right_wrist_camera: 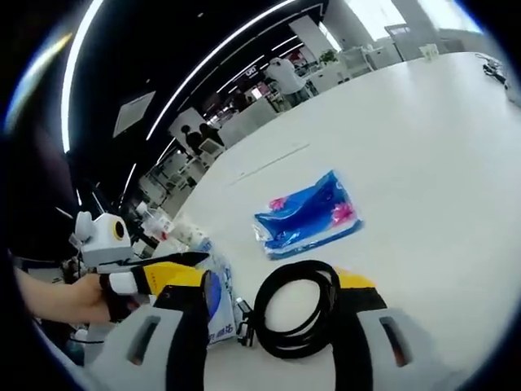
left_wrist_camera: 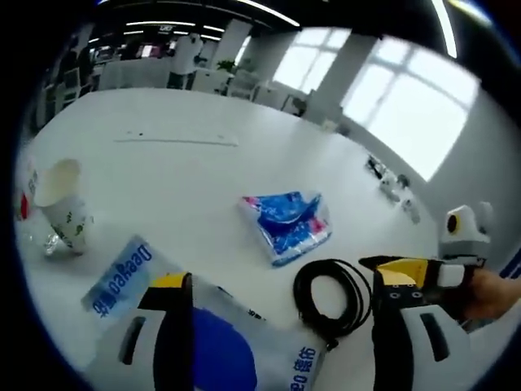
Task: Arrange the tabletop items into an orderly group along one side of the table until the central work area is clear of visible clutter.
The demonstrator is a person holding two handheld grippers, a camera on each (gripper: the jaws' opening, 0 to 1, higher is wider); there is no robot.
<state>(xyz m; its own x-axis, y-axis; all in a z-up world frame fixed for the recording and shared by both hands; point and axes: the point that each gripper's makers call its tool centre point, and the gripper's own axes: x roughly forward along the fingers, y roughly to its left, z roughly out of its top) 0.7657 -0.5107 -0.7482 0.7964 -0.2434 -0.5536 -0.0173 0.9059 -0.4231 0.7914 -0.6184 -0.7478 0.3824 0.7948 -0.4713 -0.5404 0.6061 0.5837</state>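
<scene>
In the left gripper view, the left gripper (left_wrist_camera: 281, 305) rises from the bottom of the frame with its jaws spread wide and nothing held between them. A white plastic bag with blue print (left_wrist_camera: 203, 334) lies under the left jaw at lower centre. A coiled black cable (left_wrist_camera: 330, 297) sits between the jaws, closer to the right jaw. A blue tissue pack (left_wrist_camera: 286, 224) lies just above the cable, at frame centre. A paper cup (left_wrist_camera: 63, 199) stands at the left edge on the white table (left_wrist_camera: 203, 163). The right gripper (left_wrist_camera: 423, 273) enters from the right edge, held by a hand (left_wrist_camera: 492, 293).

In the right gripper view, the right gripper (right_wrist_camera: 269, 314) rises from the bottom with its jaws spread wide and holding nothing. The coiled black cable (right_wrist_camera: 295, 309) lies between the jaws, with its right side against the right jaw. The blue tissue pack (right_wrist_camera: 308, 216) lies above it, near centre. The white plastic bag (right_wrist_camera: 218, 297) lies just beside the left jaw. The left gripper (right_wrist_camera: 155, 273) enters from the left edge, held by a hand (right_wrist_camera: 61, 297).
</scene>
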